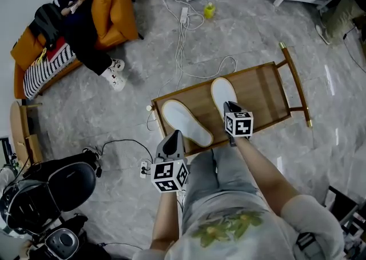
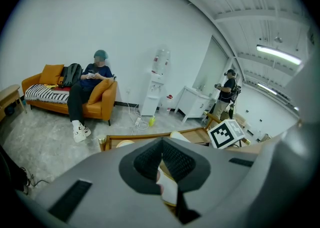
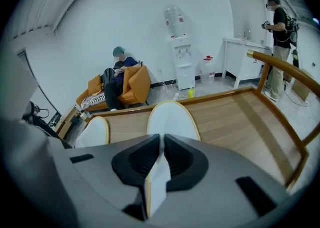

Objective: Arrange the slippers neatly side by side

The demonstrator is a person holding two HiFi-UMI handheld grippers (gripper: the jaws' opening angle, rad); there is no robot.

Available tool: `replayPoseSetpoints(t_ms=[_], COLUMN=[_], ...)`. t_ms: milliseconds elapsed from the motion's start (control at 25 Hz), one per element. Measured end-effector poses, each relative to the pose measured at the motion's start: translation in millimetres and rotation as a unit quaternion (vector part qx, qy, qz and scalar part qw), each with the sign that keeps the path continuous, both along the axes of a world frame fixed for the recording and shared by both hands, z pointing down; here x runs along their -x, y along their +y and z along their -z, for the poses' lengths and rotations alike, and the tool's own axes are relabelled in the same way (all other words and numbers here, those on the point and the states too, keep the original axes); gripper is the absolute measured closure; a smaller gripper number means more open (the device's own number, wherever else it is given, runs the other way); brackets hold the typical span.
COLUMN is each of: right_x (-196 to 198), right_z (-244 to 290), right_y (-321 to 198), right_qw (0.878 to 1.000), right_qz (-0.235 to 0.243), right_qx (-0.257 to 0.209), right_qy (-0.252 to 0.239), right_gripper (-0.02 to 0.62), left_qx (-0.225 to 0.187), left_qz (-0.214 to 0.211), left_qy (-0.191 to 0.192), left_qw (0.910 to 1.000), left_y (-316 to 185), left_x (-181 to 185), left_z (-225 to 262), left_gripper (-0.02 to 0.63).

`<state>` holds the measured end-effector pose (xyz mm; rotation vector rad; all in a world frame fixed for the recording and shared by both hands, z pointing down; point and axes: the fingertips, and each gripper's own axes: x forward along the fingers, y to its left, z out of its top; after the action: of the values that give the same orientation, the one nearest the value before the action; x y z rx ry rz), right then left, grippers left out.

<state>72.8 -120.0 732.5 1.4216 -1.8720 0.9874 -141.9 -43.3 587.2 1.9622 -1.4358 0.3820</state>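
You are holding both slippers by their heels on the bench (image 1: 264,88). Your left gripper (image 1: 175,135) is pinching, with its fingers closed, the thin heel edge of the left slipper (image 1: 184,119), which is lying slanted near the left end of the bench, with its heel at the near edge. Your right gripper (image 1: 229,105) is clamping in the same way the heel rim of the right slipper (image 1: 222,91), which is lying around the middle of the bench and pointing toward the far rail. The two slippers are close, but they are not parallel and their toes are spreading apart, so I am judging the task as not finished. The risks are coming from these small grips: each one is catching only a narrow strip of soft material, so a fast turn could pull the rim out of the fingers. If you are dragging the left heel toward yourself, the slipper could drop over the near edge. If you are bringing the heels together too quickly, one slipper may climb on the other, or the grippers may knock together.
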Motion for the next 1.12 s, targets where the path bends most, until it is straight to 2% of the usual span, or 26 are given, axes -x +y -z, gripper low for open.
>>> replayPoseSetpoints(t_ms=[200,280,440,600,880,1120], right_x=[4,7,19,36,66,87], right_z=[17,28,54,72,99,108], right_y=[-1,1,16,49,84,100], right_qw=[1.0,0.999,0.996,0.988,0.976,0.961], right_qz=[0.029,0.042,0.08,0.142,0.2,0.255], right_qx=[-0.01,-0.02,-0.047,-0.059,-0.047,-0.049], right_qy=[-0.001,-0.006,-0.018,-0.028,-0.079,-0.097], right_gripper=[0.479,0.466,0.457,0.453,0.436,0.431], left_qx=[0.0,-0.003,-0.014,-0.021,-0.029,-0.025], left_qz=[-0.001,-0.001,0.0,0.007,0.005,0.01], left_qy=[-0.003,-0.005,-0.01,-0.013,-0.006,-0.007], left_qw=[1.0,1.0,0.9999,0.9997,0.9995,0.9996], left_y=[-2,-3,-5,-3,5,22], left_x=[1,2,7,8,4,2], left_z=[8,10,18,28,42,39], left_gripper=[0.591,0.591,0.591,0.591,0.591,0.591])
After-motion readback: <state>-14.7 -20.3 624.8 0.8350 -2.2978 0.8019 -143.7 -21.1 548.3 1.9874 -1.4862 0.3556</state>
